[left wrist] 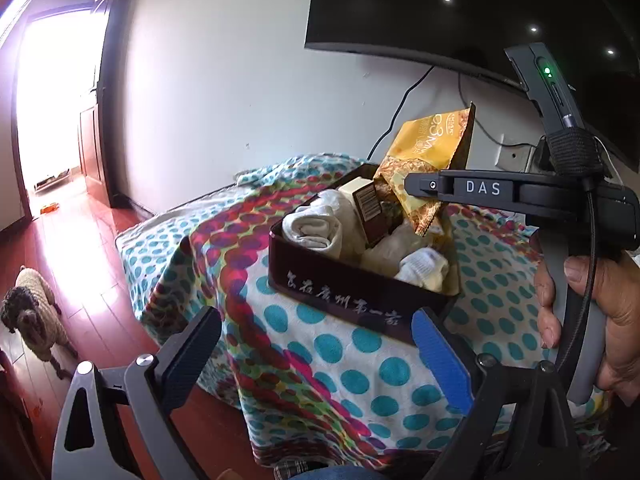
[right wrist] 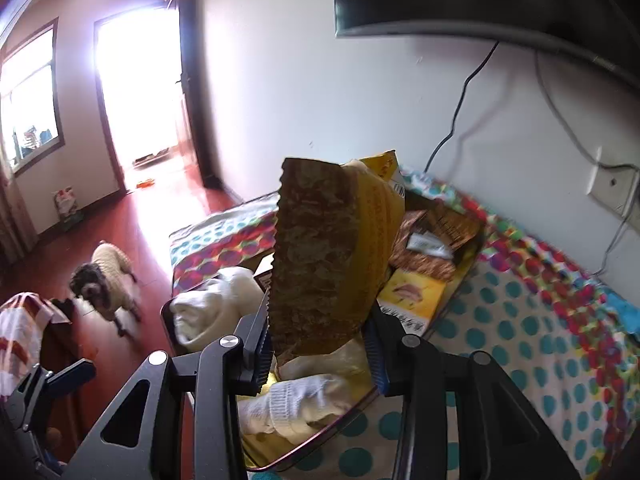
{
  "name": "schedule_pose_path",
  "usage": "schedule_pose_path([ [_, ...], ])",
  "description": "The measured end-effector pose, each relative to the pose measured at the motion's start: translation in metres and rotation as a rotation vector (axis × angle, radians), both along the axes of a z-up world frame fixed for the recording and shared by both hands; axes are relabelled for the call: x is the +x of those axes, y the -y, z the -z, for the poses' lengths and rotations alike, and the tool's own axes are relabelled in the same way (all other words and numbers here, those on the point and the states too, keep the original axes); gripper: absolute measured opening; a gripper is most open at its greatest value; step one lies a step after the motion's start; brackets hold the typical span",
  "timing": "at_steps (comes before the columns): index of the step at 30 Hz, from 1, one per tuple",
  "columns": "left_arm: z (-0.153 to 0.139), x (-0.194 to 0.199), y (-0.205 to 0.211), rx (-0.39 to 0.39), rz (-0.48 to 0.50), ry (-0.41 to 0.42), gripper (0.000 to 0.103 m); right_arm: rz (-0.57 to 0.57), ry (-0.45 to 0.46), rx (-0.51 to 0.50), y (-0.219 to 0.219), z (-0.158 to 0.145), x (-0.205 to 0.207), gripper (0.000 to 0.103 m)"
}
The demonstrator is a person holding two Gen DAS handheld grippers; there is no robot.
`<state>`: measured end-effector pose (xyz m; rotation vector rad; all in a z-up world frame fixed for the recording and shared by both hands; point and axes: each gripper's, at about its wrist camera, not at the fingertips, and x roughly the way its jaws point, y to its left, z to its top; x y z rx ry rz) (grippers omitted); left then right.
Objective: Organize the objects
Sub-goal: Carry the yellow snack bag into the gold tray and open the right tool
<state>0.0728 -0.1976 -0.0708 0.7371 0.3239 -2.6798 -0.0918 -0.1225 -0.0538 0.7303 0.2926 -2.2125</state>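
Observation:
A dark tin box (left wrist: 344, 292) with white Chinese lettering sits on the polka-dot cloth. It holds rolled white socks (left wrist: 316, 224), a brown packet (left wrist: 370, 204) and other snacks. My right gripper (right wrist: 320, 356) is shut on a yellow snack bag (right wrist: 324, 256), held upright above the box; the bag also shows in the left wrist view (left wrist: 426, 160) with the right gripper (left wrist: 420, 188) reaching in from the right. My left gripper (left wrist: 316, 344) is open and empty, just in front of the box's near wall.
The cloth-covered table (left wrist: 360, 360) stands against a white wall under a dark TV (left wrist: 460, 12) with hanging cables. A small dog (left wrist: 34, 316) stands on the red wood floor at left. An open bright doorway (right wrist: 136, 80) lies beyond.

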Motion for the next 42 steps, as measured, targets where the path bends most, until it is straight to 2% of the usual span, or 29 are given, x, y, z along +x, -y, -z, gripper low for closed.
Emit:
schedule_pose_path([
  [3, 0.003, -0.002, 0.000, 0.009, 0.000, 0.011, 0.098, 0.048, 0.003, 0.016, 0.004, 0.010, -0.008, 0.037],
  [4, 0.003, -0.002, 0.000, 0.007, 0.003, 0.012, 0.098, 0.063, 0.033, 0.000, 0.003, 0.012, -0.014, 0.037],
  [8, 0.005, -0.005, -0.003, 0.002, 0.016, 0.023, 0.098, 0.098, 0.162, -0.058, -0.004, 0.024, -0.048, 0.050],
  [10, 0.007, -0.007, -0.004, 0.002, 0.017, 0.035, 0.098, 0.104, 0.184, -0.049, -0.006, 0.029, -0.055, 0.051],
  [19, 0.011, -0.009, -0.010, -0.024, 0.029, 0.051, 0.098, 0.083, 0.147, -0.015, -0.003, 0.032, -0.039, 0.051],
  [22, 0.010, -0.009, -0.012, -0.036, 0.029, 0.056, 0.098, 0.101, 0.082, 0.013, -0.003, 0.023, -0.032, 0.052],
  [24, 0.010, -0.009, -0.013, -0.040, 0.032, 0.060, 0.098, 0.115, 0.023, 0.022, -0.003, 0.015, -0.022, 0.063],
  [26, 0.010, -0.009, -0.015, -0.049, 0.033, 0.065, 0.098, 0.116, 0.001, 0.037, -0.001, 0.012, -0.016, 0.071],
  [29, 0.010, -0.010, -0.017, -0.063, 0.033, 0.073, 0.098, 0.126, -0.045, 0.079, 0.000, 0.012, -0.009, 0.077],
  [33, 0.009, -0.012, -0.017, -0.063, 0.040, 0.083, 0.098, 0.112, -0.031, 0.109, 0.004, 0.020, -0.002, 0.078],
  [42, -0.011, -0.024, -0.027, -0.060, 0.089, 0.103, 0.098, 0.066, -0.007, 0.080, -0.003, 0.013, 0.014, 0.078],
])
